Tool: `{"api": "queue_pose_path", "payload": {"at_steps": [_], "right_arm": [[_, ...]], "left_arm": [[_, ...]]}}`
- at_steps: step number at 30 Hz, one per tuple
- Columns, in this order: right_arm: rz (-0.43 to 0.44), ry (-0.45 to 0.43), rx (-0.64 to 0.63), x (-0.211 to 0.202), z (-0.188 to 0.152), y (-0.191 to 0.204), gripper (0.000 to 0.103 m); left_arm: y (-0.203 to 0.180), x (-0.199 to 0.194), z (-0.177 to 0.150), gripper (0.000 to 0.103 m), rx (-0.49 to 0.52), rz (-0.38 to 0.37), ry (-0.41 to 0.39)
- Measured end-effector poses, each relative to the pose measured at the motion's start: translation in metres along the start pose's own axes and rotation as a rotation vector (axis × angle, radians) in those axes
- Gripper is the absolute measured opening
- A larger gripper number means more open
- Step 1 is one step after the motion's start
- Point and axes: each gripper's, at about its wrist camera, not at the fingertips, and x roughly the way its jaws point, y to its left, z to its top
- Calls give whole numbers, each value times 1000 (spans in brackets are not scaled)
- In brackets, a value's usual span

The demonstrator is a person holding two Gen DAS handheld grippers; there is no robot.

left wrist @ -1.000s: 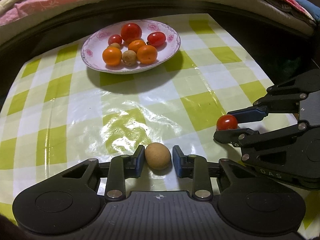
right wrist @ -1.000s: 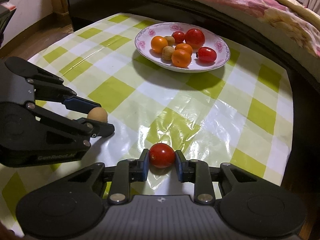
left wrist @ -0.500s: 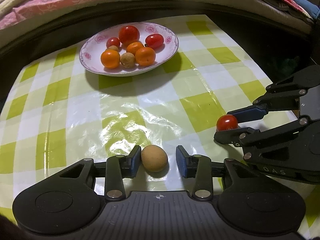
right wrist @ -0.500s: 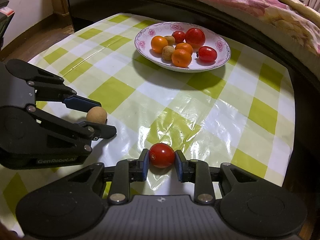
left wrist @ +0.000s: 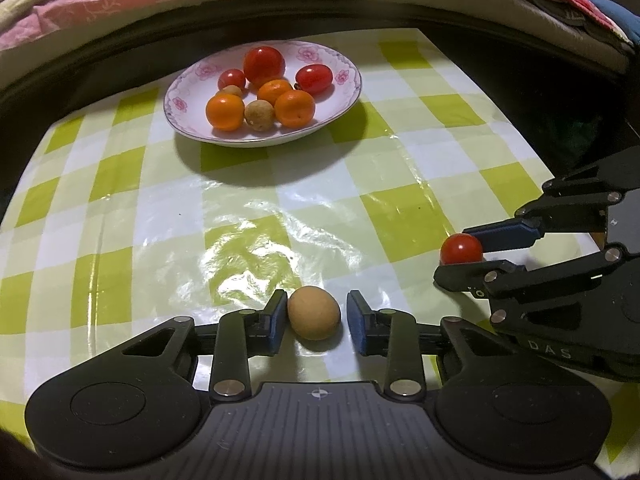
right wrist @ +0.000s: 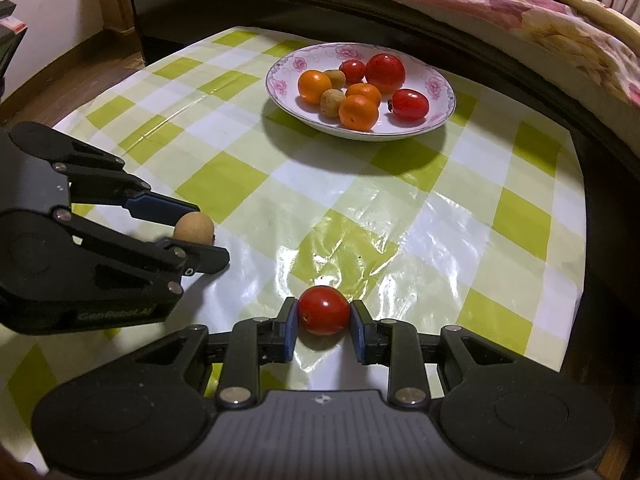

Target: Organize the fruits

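Black right gripper (right wrist: 324, 316) clamped on round red tomato (right wrist: 323, 310), black left gripper (right wrist: 200, 236) closing around tan oval fruit (right wrist: 194, 228), floral white plate (right wrist: 440, 120) of fruit beyond, green checked tablecloth (right wrist: 400, 208)

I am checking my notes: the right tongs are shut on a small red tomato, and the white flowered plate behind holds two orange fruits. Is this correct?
One detail is wrong. The white flowered plate holds three orange fruits, as the right wrist view shows. The right tongs are indeed shut on the small red tomato.
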Motion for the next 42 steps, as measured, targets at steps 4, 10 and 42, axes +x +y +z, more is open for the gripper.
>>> {"api": "queue_pose_path", "payload": {"at_steps": [4, 10, 42], "right_arm": [[-15, 2, 33, -1, -1, 1, 30], [-67, -8, 103, -1, -2, 7, 30], [-31, 6, 89, -10, 9, 13, 29]], "left_arm": [[-1, -2, -4, 40, 2, 6, -11], [-3, -6, -10, 44, -8, 28, -25], [-10, -18, 0, 31, -137, 221, 56]]}}
